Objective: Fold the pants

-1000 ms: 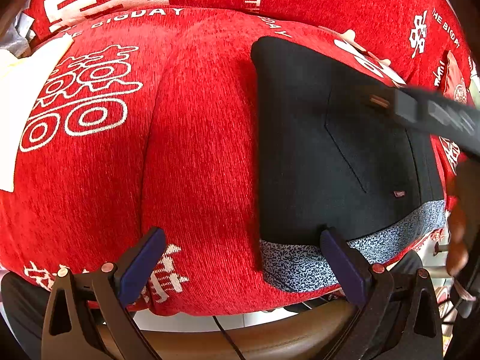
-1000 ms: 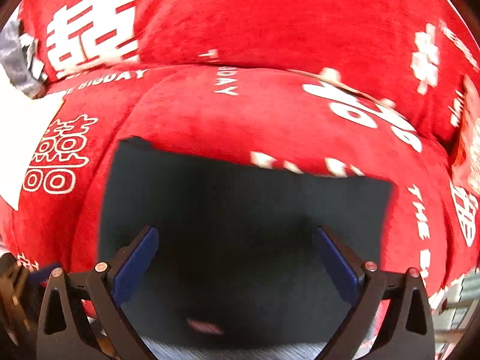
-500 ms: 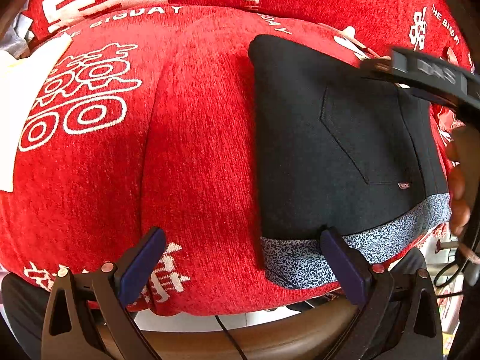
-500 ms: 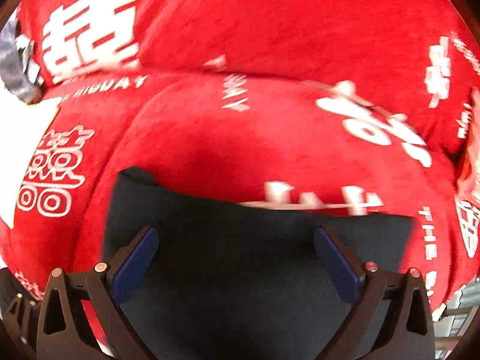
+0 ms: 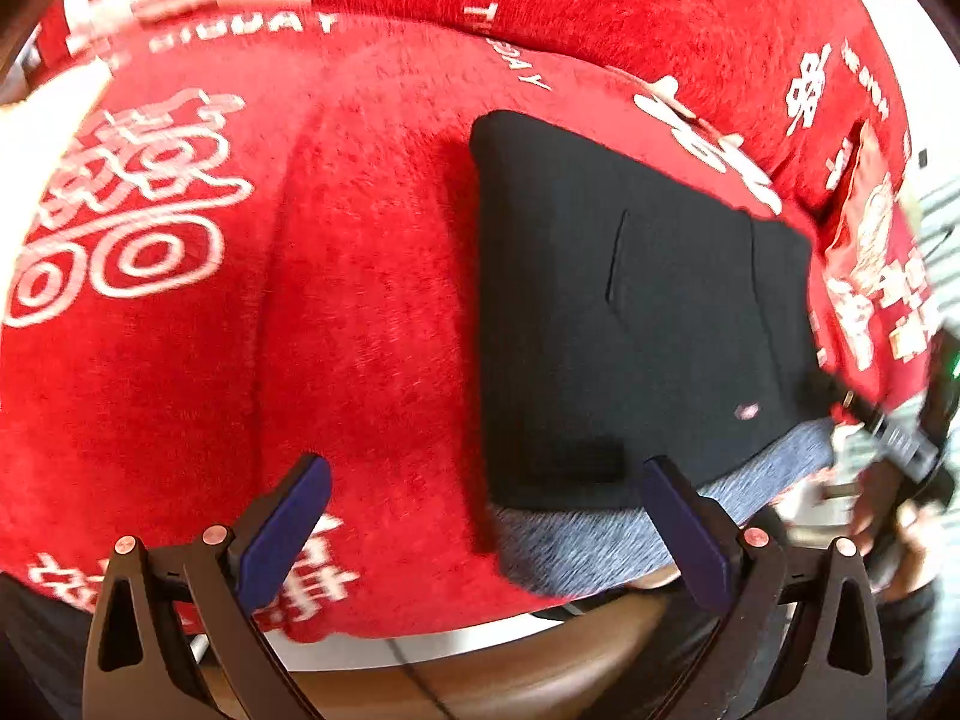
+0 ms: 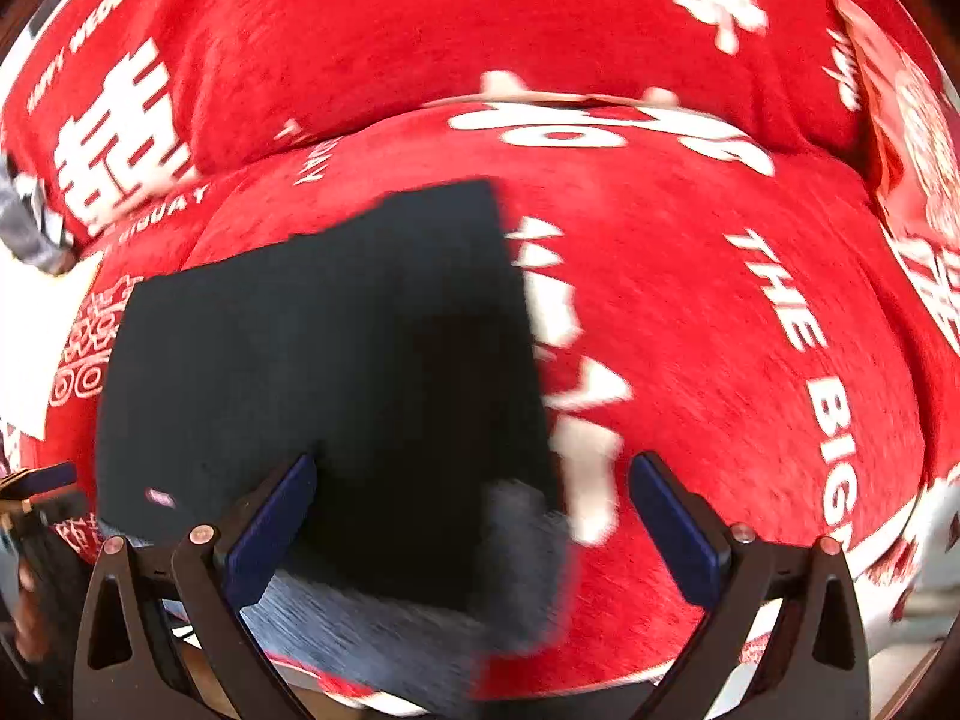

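Note:
The black pants (image 5: 630, 312) lie folded into a flat rectangle on the red sofa seat (image 5: 360, 300), with a grey speckled waistband (image 5: 600, 534) at the near edge and a small tag by the back pocket. My left gripper (image 5: 486, 516) is open and empty, hovering at the pants' near left corner. My right gripper (image 6: 474, 510) is open and empty above the pants' (image 6: 324, 348) near right corner. The right gripper and the hand holding it also show at the left wrist view's right edge (image 5: 900, 444).
The red cover carries white lettering and symbols. A red cushion (image 6: 900, 120) leans at the far right. A white sheet (image 6: 36, 348) lies on the seat at the left. The sofa's wooden front rail (image 5: 480, 678) runs below the seat edge.
My right gripper has swung right and back, so the pants now sit at the left of its view. The left gripper has pulled back slightly. Both stayed open.

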